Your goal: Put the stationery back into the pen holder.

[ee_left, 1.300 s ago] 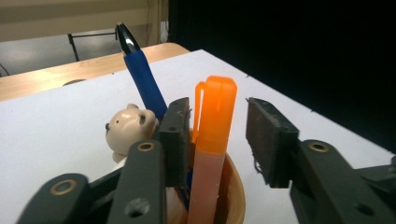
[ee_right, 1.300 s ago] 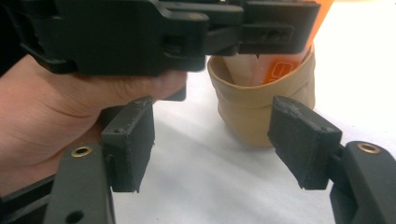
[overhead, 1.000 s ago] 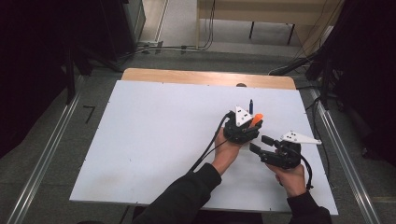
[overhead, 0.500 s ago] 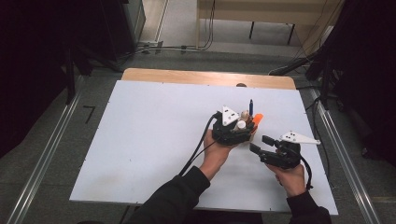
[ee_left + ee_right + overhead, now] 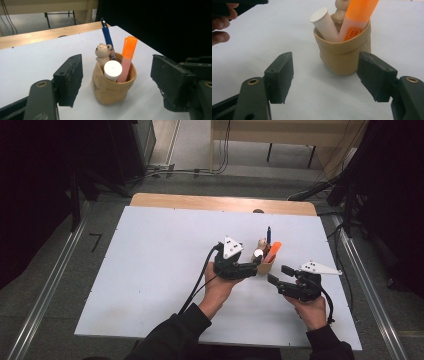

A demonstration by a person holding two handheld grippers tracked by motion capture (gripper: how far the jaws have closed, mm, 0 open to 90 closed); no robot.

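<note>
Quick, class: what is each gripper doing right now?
Left gripper: jaws just opened, astride the tan fabric pen pot, not gripping.
Right gripper: open, empty.

1 tan pouch (image 5: 112,90) w/ 1 blue pen (image 5: 107,37), 1 orange highlighter (image 5: 127,57), 1 white tube (image 5: 113,70), 1 bear-top pen (image 5: 102,52).

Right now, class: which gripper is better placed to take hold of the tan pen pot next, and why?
The left gripper. Its jaws have just been opening and now stand open on either side of the pen pot, close in. The right gripper is also open but sits further back from the pot.
</note>
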